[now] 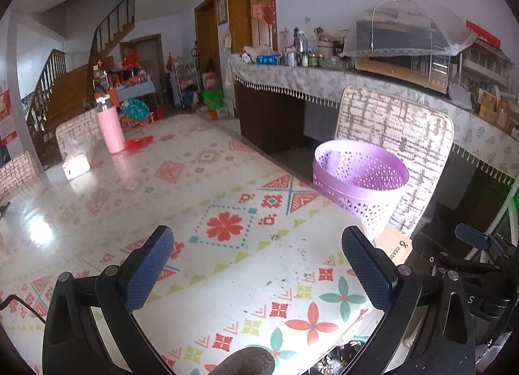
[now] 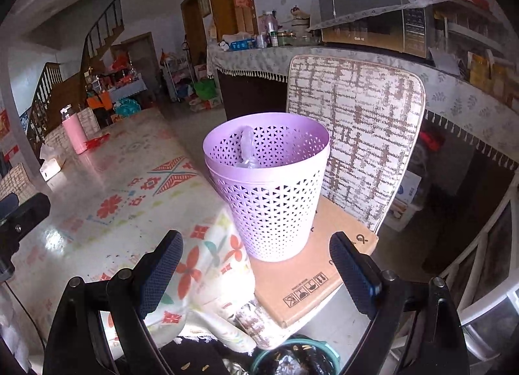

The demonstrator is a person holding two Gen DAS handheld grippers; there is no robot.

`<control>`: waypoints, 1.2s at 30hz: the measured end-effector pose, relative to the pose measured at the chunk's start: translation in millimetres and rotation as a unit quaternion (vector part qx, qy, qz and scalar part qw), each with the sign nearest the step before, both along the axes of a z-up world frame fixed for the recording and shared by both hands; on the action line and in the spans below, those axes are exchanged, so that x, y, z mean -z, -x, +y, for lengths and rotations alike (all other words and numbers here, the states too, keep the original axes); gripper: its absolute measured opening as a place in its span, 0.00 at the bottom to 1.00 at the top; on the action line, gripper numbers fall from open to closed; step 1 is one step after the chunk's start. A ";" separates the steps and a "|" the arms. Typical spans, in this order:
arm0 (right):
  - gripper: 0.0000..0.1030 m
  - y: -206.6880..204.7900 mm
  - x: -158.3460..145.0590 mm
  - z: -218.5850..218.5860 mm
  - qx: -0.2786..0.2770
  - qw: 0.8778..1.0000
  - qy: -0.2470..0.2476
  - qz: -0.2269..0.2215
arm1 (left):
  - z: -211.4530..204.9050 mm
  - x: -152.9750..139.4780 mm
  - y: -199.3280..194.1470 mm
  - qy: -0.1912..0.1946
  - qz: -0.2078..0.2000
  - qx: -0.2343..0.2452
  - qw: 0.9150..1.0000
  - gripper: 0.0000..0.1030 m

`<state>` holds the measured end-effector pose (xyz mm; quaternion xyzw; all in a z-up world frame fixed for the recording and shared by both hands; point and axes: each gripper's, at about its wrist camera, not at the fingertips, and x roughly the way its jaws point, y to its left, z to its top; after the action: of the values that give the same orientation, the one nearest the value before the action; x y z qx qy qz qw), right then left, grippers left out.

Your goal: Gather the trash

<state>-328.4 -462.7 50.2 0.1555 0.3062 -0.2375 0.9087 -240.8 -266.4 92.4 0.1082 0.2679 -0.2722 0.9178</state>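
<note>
A purple perforated waste basket [image 2: 275, 187] stands on a brown cardboard box [image 2: 311, 277] on a chair seat beside the table; clear crumpled plastic [image 2: 248, 148] lies inside it. The same basket [image 1: 363, 187] shows at the right in the left wrist view. My right gripper [image 2: 259, 274] is open just in front of the basket, nothing between its fingers. Over the patterned tablecloth [image 1: 223, 225], my left gripper [image 1: 262, 268] also stands open and holds nothing. Small dark crumbs [image 1: 292, 264] dot the cloth near it.
A pink bottle [image 1: 111, 128], a red wrapper [image 1: 139, 142] and a white tissue box [image 1: 75, 165] sit at the table's far end. A patterned chair back [image 2: 356, 135] rises behind the basket. A counter with a microwave [image 1: 405, 66] runs along the right. A teal-rimmed bin [image 2: 292, 358] is below.
</note>
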 end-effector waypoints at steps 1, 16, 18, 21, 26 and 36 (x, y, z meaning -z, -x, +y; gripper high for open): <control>0.92 -0.8 1.2 -0.4 0.000 1.000 -0.001 0.002 | -1.0 1.4 -0.9 -0.002 0.003 0.000 1.000 1.00; 0.92 -6.1 13.9 0.1 -0.010 1.000 -0.010 0.018 | -16.1 13.6 -4.9 -0.024 0.029 0.012 0.999 1.00; 0.92 -6.4 14.8 -1.0 -0.009 1.000 -0.011 0.018 | -16.6 13.5 -5.6 -0.025 0.031 0.013 0.999 1.00; 0.92 -6.2 16.3 -2.5 -0.006 1.000 -0.015 0.019 | -18.2 15.5 -7.5 -0.028 0.039 0.016 0.999 1.00; 0.92 -5.6 16.5 -5.4 -0.004 1.000 -0.017 0.018 | -21.6 19.4 -12.1 -0.029 0.053 0.020 0.998 1.00; 0.92 -5.1 20.5 -7.0 -0.004 1.000 -0.022 0.020 | -27.8 27.4 -15.7 -0.037 0.068 0.024 0.997 1.00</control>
<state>-323.3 -469.7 29.7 0.1698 0.3301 -0.2297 0.8997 -225.1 -294.1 65.0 0.1295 0.3371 -0.2912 0.8859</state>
